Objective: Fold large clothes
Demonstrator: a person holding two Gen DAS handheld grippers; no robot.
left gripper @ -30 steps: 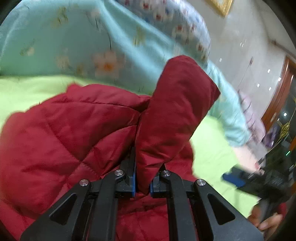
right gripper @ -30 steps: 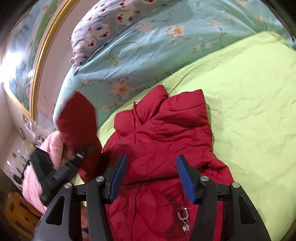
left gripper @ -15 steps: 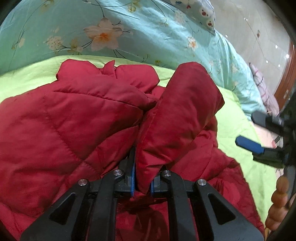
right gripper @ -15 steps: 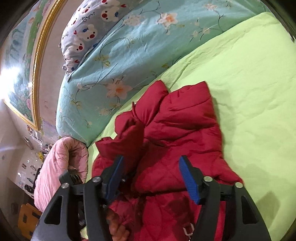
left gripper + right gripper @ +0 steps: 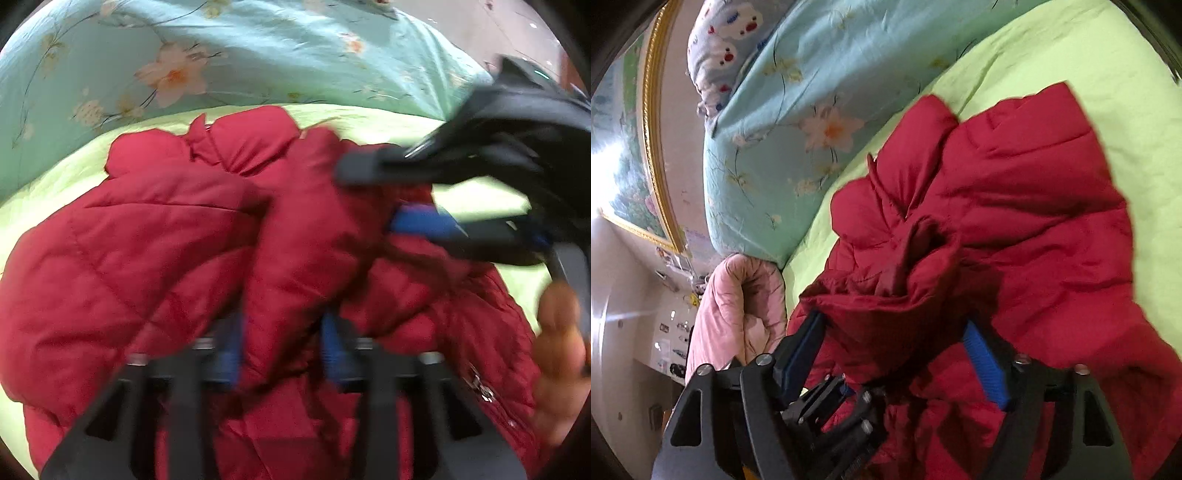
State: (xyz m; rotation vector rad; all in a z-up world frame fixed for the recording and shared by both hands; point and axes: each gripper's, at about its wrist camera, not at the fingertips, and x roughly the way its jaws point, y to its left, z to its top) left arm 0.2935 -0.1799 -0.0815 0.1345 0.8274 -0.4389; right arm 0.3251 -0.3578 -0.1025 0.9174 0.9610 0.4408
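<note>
The left gripper (image 5: 282, 347) has parted since the earlier frame, the sleeve (image 5: 306, 236) loose between its pads. The right gripper (image 5: 897, 354), wide open, straddles the sleeve, whose long axis runs ahead toward the collar (image 5: 916, 147) of the jacket (image 5: 1034, 206).

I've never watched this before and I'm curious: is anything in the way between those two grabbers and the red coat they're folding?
Nothing visible. The left gripper has the red jacket's sleeve between its fingers, and the open right gripper is straddling that sleeve too. Only the jacket lies on the green sheet.
</note>
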